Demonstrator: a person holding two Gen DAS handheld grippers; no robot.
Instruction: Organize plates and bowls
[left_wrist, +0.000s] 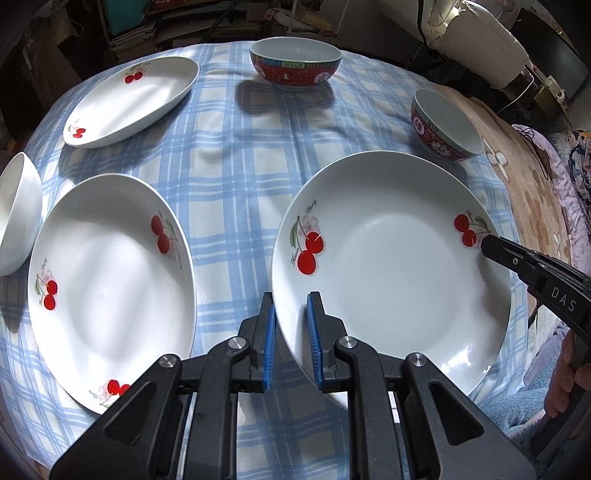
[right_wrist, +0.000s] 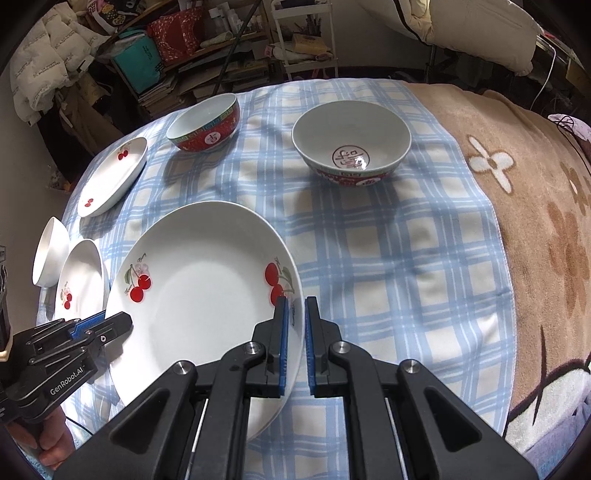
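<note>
Both grippers — left gripper (left_wrist: 290, 308), right gripper (right_wrist: 295, 314) — pinch the plate (left_wrist: 391, 266) at nine and three o'clock; keep it level toward the second plate (left_wrist: 110, 273).

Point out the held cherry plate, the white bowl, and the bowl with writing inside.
held cherry plate (left_wrist: 399, 266), left wrist view, bare centre of the well.
white bowl (right_wrist: 50, 254), right wrist view, inner wall.
bowl with writing inside (right_wrist: 351, 129), right wrist view, inner wall above the writing.

The cherry-print plate (left_wrist: 391, 266) is glazed ceramic, smooth and glossy. The checked tablecloth (left_wrist: 236, 177) is matt woven fabric; the tan blanket (right_wrist: 535, 206) is fleecy. Gripper fingers (left_wrist: 271, 332) are matt black plastic with ribbed blue pads and bright metal pins.
</note>
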